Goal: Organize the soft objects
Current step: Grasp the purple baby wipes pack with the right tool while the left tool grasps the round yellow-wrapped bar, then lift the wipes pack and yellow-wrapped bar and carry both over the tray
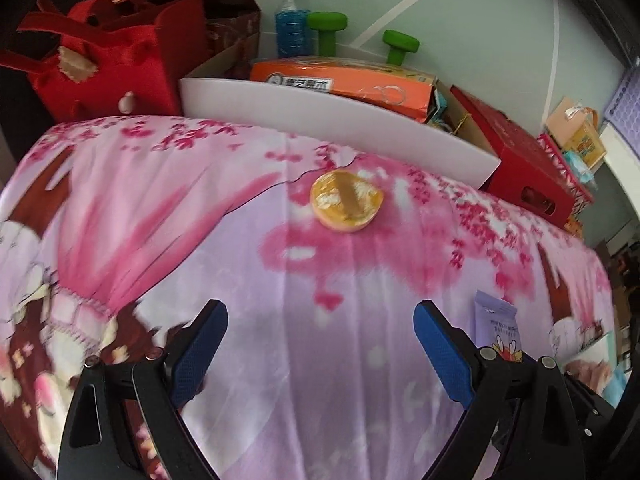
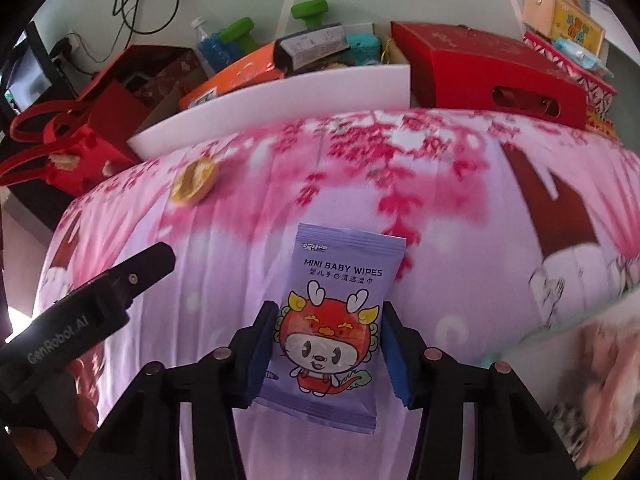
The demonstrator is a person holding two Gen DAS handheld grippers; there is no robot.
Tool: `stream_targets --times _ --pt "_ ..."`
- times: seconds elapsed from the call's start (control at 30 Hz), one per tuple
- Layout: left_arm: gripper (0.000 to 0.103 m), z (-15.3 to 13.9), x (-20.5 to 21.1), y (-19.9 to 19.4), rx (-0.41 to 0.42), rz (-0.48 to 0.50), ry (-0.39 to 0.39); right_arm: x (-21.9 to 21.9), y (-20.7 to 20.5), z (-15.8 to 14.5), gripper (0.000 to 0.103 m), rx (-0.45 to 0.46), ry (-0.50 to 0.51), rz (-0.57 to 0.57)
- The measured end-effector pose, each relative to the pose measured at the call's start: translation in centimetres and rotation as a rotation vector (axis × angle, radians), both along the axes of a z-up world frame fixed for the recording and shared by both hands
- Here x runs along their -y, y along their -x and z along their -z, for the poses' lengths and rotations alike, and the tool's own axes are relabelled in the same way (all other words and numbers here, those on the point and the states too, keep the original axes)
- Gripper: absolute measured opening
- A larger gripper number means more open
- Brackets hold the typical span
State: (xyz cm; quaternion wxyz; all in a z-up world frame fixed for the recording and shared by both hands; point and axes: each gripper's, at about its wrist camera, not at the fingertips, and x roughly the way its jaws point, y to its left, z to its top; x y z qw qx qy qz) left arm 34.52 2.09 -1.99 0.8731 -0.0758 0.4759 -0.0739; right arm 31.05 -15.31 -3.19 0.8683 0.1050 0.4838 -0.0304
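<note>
The right gripper [image 2: 330, 350] has its fingers [image 2: 262, 350] closed about halfway on the mini baby wipes pack [image 2: 340, 320], which lies on the pink floral blanket [image 2: 440, 208] well in front of the white bin [image 2: 280, 104]. Best to squeeze the pack's middle gently — it is soft and may buckle. The left gripper [image 1: 320, 344] holds nothing, fingers wide apart, the round yellow wrapped item [image 1: 346, 200] beyond it, near the bin.

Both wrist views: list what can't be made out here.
- Wipes pack, left wrist view: its lower part is hidden behind the left gripper's finger.
- White bin, right wrist view: its front wall hides most contents.
- Bottom right corner, right wrist view: pinkish object too blurred to identify.
</note>
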Motion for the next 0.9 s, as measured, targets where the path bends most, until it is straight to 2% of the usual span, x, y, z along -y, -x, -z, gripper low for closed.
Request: stream_targets --times 0.13,0.23,0.43,0.53,0.6,0.9 --pt "0.093 0.3 0.7 -1.8 0.007 0.021 0.059 1.1 -1.1 -0.5 0.052 0.021 0.012 0.02" --pt "0.081 0.3 1.5 -3.3 0.047 0.031 0.021 1.5 -1.6 -1.0 0.052 0.035 0.028 0.021" --pt "0.074 0.9 2.5 -5.7 0.068 0.039 0.005 2.0 -1.9 -1.6 0.052 0.055 0.043 0.01" --pt "0.064 1.0 2.9 -6.5 0.085 0.043 -0.029 2.2 -1.9 -1.6 0.052 0.056 0.047 0.006" --pt "0.051 1.1 2.9 -6.9 0.085 0.049 -0.026 2.2 -1.8 -1.6 0.052 0.059 0.047 0.005" --pt "0.046 1.5 4.0 -6.1 0.118 0.103 -0.034 2.4 -1.1 -1.8 0.052 0.057 0.048 0.002"
